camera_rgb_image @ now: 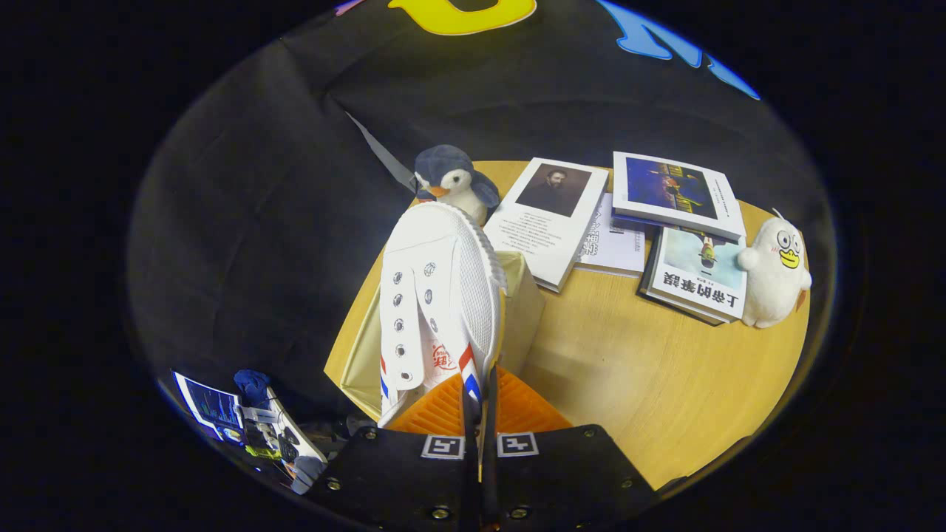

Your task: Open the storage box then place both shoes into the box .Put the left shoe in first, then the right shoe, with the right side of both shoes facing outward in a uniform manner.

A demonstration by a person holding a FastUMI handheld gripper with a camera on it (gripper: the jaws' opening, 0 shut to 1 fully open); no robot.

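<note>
Above the open storage box [517, 310] on the tabletop [650, 384], the claw [479, 414] grips a white shoe [436, 295], fingers clamped on its edge.

black cloth wall [244, 222] hangs behind a round wooden table [665, 384] under bright light.
</note>
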